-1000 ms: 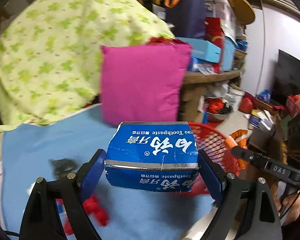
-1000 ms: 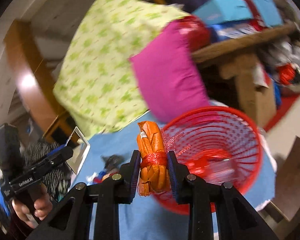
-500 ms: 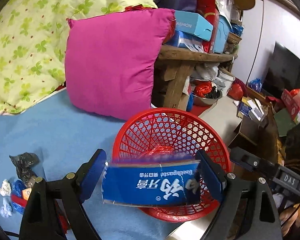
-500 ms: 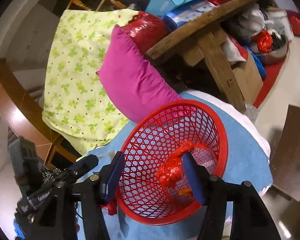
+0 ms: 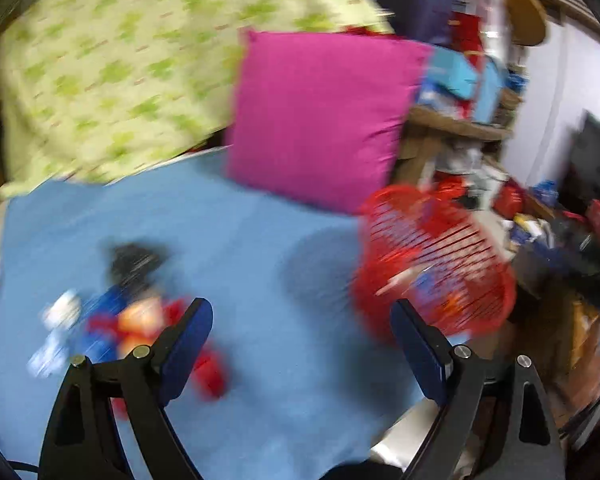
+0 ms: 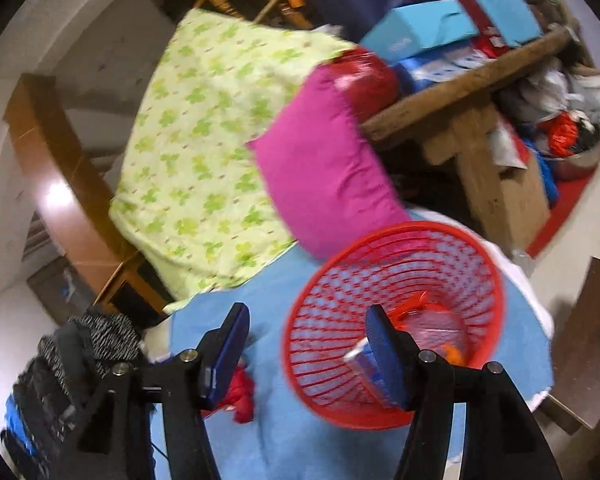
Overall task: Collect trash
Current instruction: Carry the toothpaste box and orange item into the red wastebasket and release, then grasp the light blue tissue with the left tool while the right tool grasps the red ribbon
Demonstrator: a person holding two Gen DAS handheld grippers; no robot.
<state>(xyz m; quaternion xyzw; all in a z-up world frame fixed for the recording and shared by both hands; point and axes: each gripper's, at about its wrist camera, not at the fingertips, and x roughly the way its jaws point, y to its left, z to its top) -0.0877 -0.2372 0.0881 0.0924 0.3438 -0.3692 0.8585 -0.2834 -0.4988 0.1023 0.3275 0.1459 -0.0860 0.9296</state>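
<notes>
A red mesh basket [image 6: 396, 264] stands on the blue cloth [image 6: 284, 432] near the bed's right edge; it also shows blurred in the left wrist view [image 5: 432, 264]. Inside it lie the blue toothpaste box [image 6: 360, 360], an orange packet [image 6: 454, 354] and red wrapper scraps. My left gripper [image 5: 300, 344] is open and empty above the blue cloth [image 5: 240, 248], left of the basket. A blurred pile of small trash [image 5: 132, 316], black, blue, orange, red and white, lies at its lower left. My right gripper [image 6: 306, 350] is open and empty beside the basket's left rim. A red scrap [image 6: 242, 394] lies below its left finger.
A magenta pillow [image 5: 320, 116] leans behind the basket, with a green-patterned quilt [image 5: 112, 72] to its left. A wooden bench [image 6: 460, 92] piled with boxes stands at the right. The bed edge drops off right of the basket. The person's other hand and sleeve [image 6: 72, 364] are at lower left.
The left gripper has let go of the toothpaste box, which now lies in the basket, and swung left toward the trash pile. The right gripper, open since half a second ago, drew back slightly.
</notes>
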